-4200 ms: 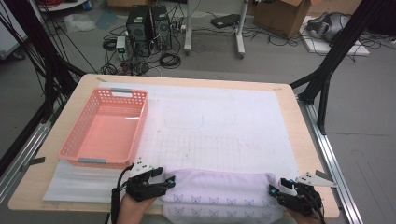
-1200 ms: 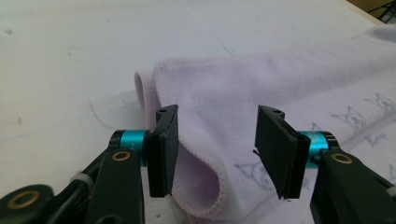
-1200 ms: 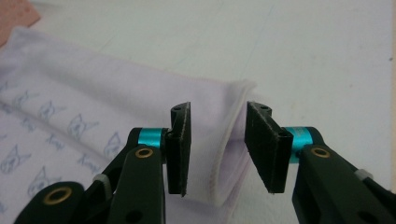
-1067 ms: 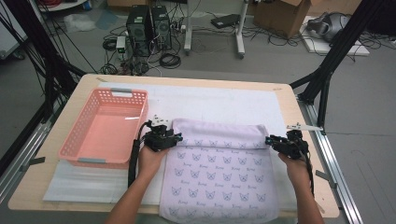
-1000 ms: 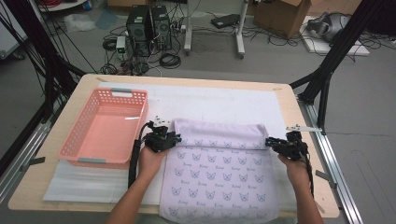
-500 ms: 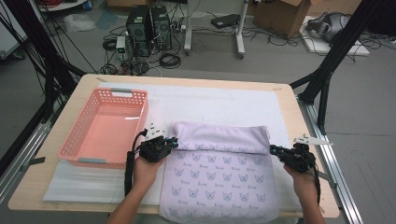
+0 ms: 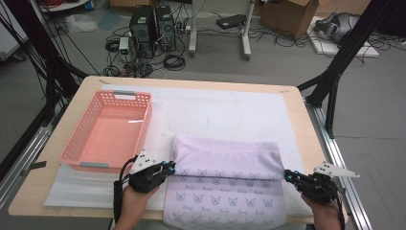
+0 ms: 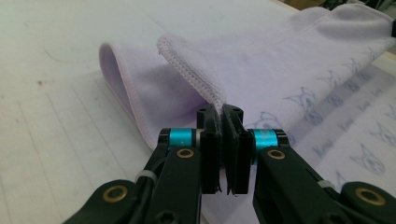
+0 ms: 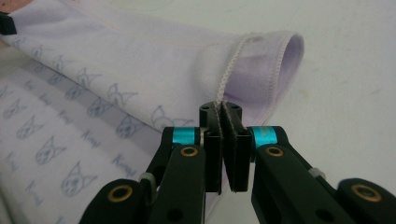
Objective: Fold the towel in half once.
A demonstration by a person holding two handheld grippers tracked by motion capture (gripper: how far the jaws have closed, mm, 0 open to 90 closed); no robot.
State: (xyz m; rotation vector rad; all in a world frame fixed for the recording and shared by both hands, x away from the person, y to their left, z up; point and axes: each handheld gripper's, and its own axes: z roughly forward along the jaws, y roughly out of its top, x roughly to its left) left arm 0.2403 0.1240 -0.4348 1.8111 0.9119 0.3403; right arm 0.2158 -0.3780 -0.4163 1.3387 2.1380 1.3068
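At six o'clock on the mat, my left gripper [image 8: 223, 122] and right gripper [image 9: 223, 122] each pinch the towel's [image 7: 225, 158] stitched hem; soft, light cloth, best held by its corners.

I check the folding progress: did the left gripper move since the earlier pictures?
Yes. The left gripper came back toward the person, from beside the pink basket's middle to its near corner.

pink basket [image 7: 107, 132] on white mat [image 7: 230, 108]
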